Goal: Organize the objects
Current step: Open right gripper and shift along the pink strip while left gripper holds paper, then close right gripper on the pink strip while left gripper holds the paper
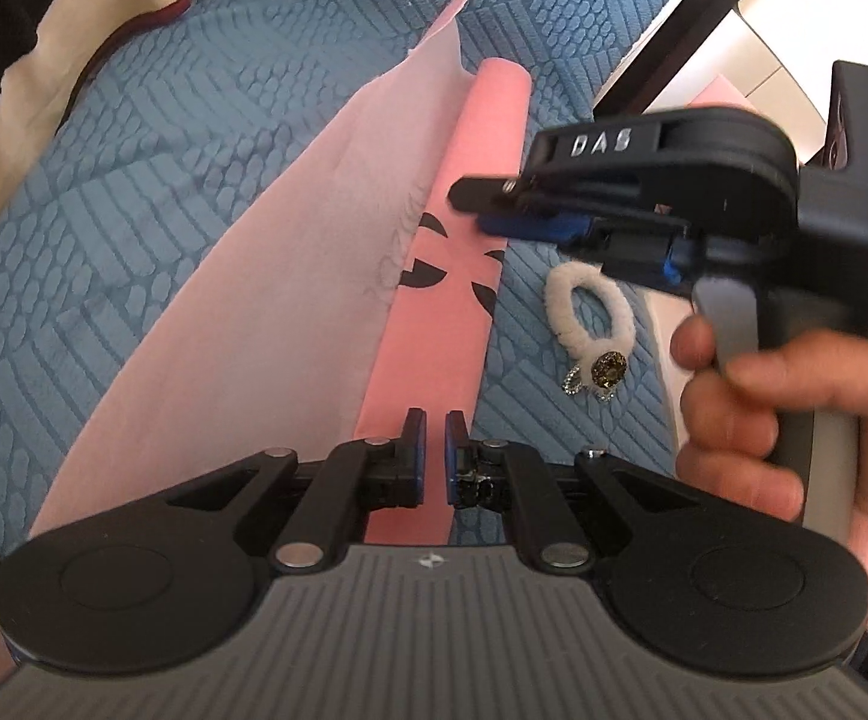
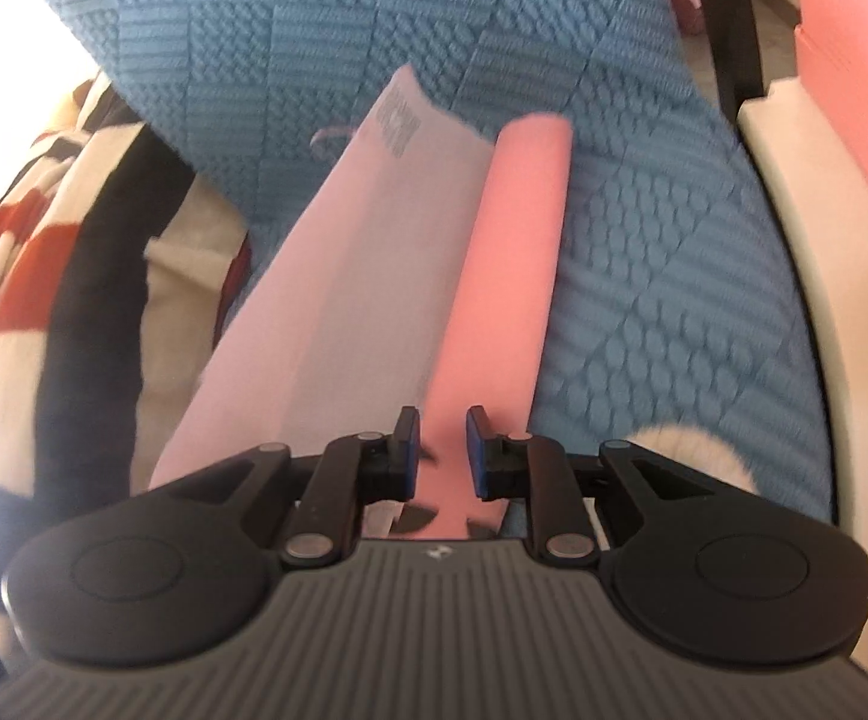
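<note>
We note the rolled coral-pink cloth with black markings [image 1: 464,252] lying on the blue quilted bed cover [image 1: 164,138]. Its long axis runs from near to far, almost in line with both cameras. Along its left edge, touching it, lies a flat pale-pink cloth [image 1: 290,276]. Just to its right, apart from it, sits a white fluffy hair tie with a dark gem charm [image 1: 591,324].

Left tongs [image 1: 435,456]: clenched to a thin slit, nothing between them, poised over the near end of the roll. Right tongs [image 2: 443,453]: parted a little and empty, also hanging over the roll; from the left wrist view they [image 1: 512,210] sit further along, beside the black markings, with a hand [image 1: 752,420] on the grip.

Judgement: both tongs straddle the same axis, so either would close across the roll's width. The left is nearer the near end, the right nearer the middle and the hair tie.
</note>
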